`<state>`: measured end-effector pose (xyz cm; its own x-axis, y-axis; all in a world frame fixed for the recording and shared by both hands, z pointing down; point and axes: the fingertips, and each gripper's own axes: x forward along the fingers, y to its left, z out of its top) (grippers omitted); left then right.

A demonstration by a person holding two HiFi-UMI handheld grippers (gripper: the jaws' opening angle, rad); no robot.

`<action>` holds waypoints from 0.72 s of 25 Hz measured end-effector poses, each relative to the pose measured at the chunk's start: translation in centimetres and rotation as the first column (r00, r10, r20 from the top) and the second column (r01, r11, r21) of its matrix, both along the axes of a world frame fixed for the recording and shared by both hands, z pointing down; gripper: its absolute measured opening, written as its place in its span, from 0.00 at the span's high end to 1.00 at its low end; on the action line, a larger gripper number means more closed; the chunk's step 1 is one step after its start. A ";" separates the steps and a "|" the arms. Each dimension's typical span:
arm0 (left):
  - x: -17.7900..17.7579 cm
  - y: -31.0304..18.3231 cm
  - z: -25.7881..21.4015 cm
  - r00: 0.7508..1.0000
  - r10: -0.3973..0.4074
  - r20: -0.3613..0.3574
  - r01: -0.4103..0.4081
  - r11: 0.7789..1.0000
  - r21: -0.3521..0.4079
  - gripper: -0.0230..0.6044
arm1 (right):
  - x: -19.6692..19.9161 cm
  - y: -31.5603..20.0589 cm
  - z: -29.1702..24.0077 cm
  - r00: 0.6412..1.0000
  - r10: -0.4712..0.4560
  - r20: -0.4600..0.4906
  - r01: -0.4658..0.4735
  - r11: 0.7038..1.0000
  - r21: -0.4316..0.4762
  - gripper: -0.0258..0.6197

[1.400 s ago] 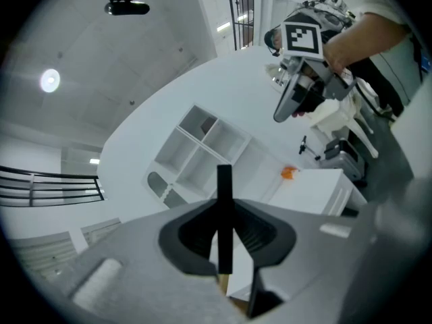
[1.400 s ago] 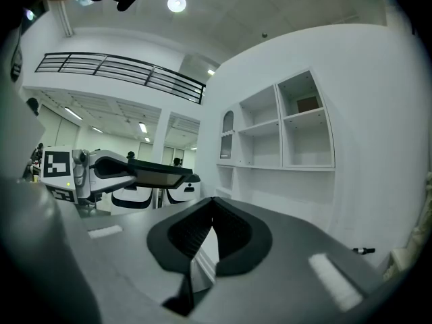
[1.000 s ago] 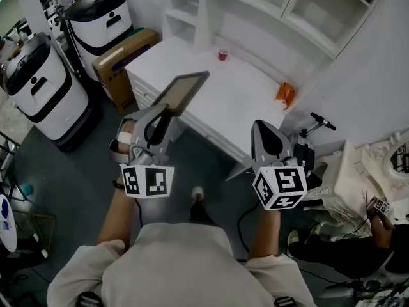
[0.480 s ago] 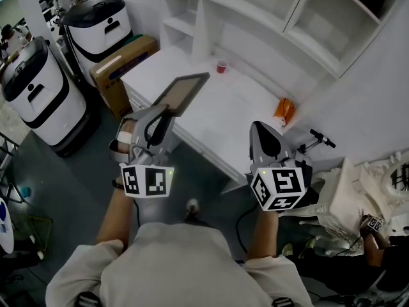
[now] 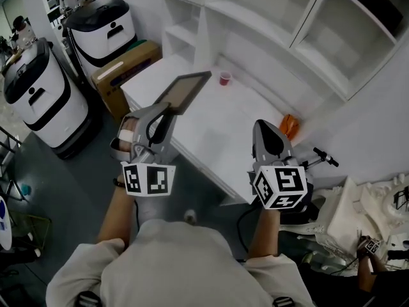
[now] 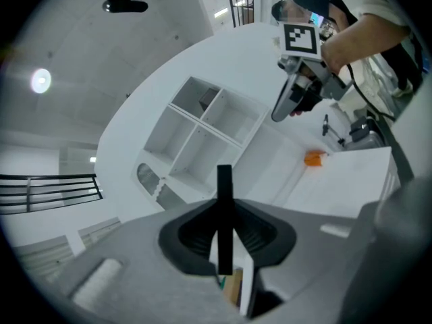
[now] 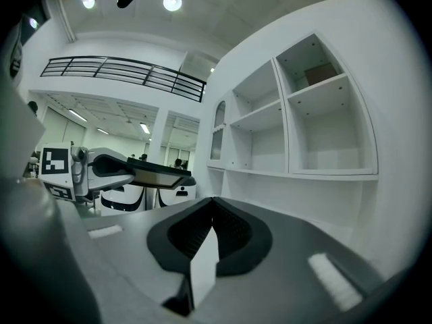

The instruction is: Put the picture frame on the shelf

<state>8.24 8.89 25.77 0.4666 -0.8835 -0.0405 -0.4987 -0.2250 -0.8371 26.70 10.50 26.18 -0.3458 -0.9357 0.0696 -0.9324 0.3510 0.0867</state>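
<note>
1 picture frame (image 5: pixel 182 92), edge clamped in L gripper (image 5: pixel 165 112) jaws; R gripper (image 5: pixel 265 132) jaws closed together, empty; step: carry; nxt: lift onto shelf (image 5: pixel 252 16).

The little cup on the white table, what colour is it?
The cup is red. The head view shows it best.

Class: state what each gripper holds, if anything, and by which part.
The left gripper grips the picture frame by its near edge, clamped thin side between the jaws. The right gripper holds nothing; its jaws are together.
</note>
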 end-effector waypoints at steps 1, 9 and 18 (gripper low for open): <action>0.2 -0.6 0.0 1.000 -0.007 -0.001 0.007 1.000 0.002 0.85 | 0.1 -0.7 0.0 1.000 -0.008 -0.001 0.008 1.000 0.000 0.95; 0.7 -4.4 -0.1 0.998 -0.062 0.003 0.062 0.998 0.013 0.85 | 0.3 -5.7 0.2 0.998 -0.070 -0.005 0.070 0.998 0.007 0.95; -0.4 -6.0 0.5 0.992 -0.129 0.013 0.129 0.992 0.003 0.85 | -0.9 -8.9 1.1 0.990 -0.143 -0.002 0.143 0.990 -0.005 0.95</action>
<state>7.81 2.87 26.26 0.3492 -0.9363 -0.0369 -0.5123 -0.1578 -0.8442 25.80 1.57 27.29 -0.4756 -0.8765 0.0752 -0.8725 0.4809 0.0864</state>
